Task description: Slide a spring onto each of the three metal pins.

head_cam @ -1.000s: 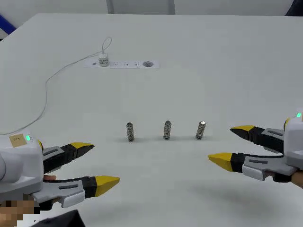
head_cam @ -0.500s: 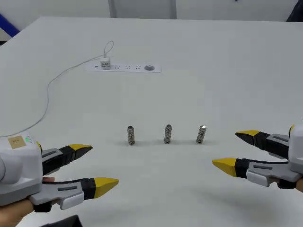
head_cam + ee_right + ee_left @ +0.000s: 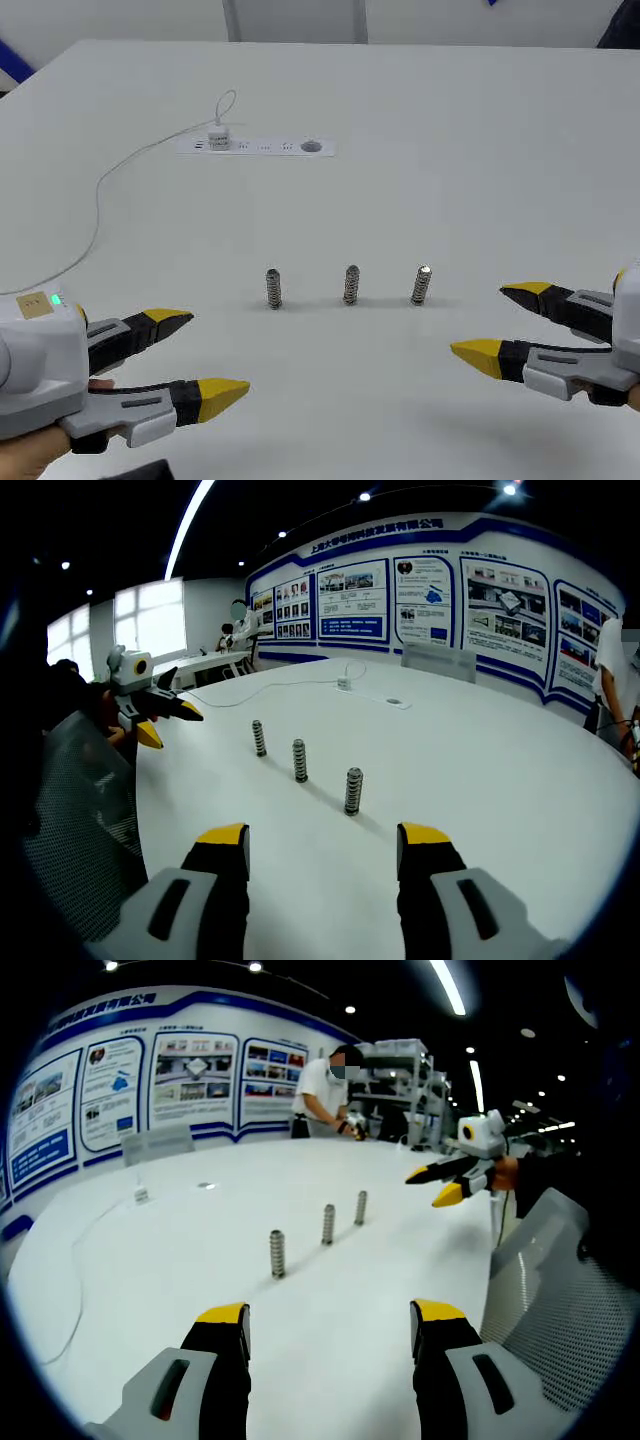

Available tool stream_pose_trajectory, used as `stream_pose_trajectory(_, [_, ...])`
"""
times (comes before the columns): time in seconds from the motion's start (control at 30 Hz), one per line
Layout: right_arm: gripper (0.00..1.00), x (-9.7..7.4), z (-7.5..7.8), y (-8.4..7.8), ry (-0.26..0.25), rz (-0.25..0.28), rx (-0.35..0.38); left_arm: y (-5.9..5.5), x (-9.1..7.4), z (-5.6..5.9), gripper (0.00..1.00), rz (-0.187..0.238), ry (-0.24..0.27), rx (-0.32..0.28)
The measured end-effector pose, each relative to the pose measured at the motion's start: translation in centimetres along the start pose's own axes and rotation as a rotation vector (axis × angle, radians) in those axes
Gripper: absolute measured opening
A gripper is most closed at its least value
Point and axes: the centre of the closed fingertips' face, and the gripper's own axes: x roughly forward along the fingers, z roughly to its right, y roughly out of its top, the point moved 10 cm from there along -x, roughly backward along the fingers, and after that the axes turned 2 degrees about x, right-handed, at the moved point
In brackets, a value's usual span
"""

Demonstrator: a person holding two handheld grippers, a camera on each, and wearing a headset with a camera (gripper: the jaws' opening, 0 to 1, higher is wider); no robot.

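Three upright metal pins stand in a row on the white table, each with a spring around it: the left pin (image 3: 273, 288), the middle pin (image 3: 351, 285) and the right pin (image 3: 421, 285). They also appear in the left gripper view (image 3: 277, 1253) and the right gripper view (image 3: 353, 790). My left gripper (image 3: 205, 352) is open with nothing between its yellow-tipped jaws, low at the left, short of the pins. My right gripper (image 3: 500, 320) is open with nothing in it, to the right of the right pin.
A white power strip (image 3: 256, 146) with a plug and a cable (image 3: 95, 205) lies farther back on the table. A mesh chair back (image 3: 560, 1290) stands beside the table. A person (image 3: 325, 1090) works at a rack in the background.
The grippers have barely shifted; both stay open. The head camera has tilted a little, so the pins sit slightly higher in view.
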Motion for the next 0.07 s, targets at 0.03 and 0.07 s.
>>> stream_pose_trajectory(0.03, [0.61,-0.04,-0.04,-0.06,-0.002,0.0,0.002,-0.03,0.03,0.02,0.66,-0.001,-0.002,-0.001])
stream_pose_trajectory(0.07, [0.61,-0.08,-0.08,-0.12,-0.003,0.0,0.005,-0.06,0.06,0.03,0.66,-0.003,-0.003,-0.001])
